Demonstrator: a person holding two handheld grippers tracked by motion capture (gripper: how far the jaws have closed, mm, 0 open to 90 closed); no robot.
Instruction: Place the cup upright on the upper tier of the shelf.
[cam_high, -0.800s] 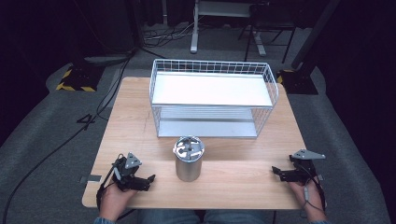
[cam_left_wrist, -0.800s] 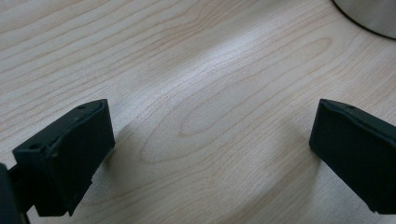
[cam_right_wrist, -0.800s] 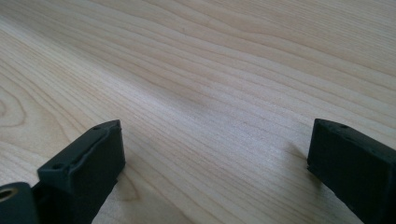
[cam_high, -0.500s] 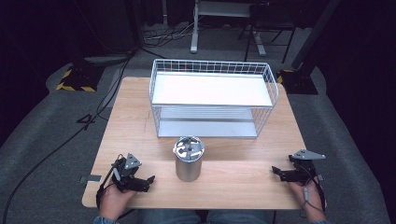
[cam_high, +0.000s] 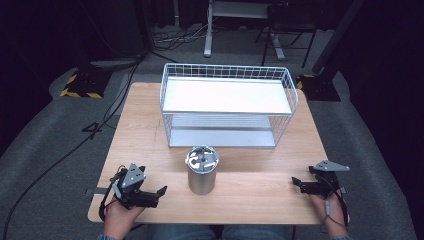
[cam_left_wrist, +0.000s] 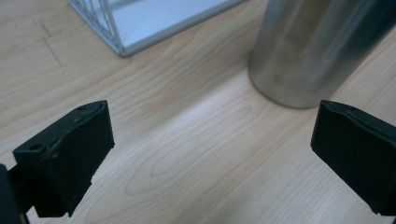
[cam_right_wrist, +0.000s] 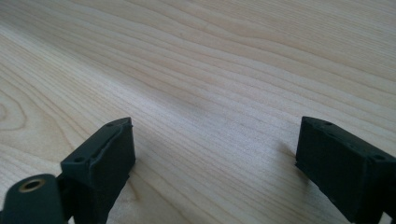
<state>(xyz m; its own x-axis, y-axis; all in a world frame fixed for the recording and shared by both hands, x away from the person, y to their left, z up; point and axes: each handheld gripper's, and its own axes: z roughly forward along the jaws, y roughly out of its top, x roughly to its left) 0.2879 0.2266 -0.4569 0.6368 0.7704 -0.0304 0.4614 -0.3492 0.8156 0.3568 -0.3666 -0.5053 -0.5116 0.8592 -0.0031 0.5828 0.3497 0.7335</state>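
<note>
Table (cam_high: 150, 125): light wood, with a dark floor and cables around it.
Rack (cam_high: 227, 107): white wire, two shelves, standing at the far middle of the table; nothing visible on either shelf.
Can (cam_high: 202, 170): upright metal cylinder just in front of the rack, apart from it, between the two grippers.
Left gripper (cam_high: 157, 192): low at the near left edge, held in a hand (cam_high: 120, 215); jaws spread wide, nothing between them, aimed toward the can.
Right gripper (cam_high: 296, 184): low at the near right edge; jaws wide apart and empty.
In the way: bare wood lies between each gripper and the can.
Left gripper view: the can's wall (cam_left_wrist: 317, 46) and the rack's corner (cam_left_wrist: 116, 28) up close.
Right gripper view: wood grain between the jaws.
High view: the can's top, with curved cut-outs.
</note>
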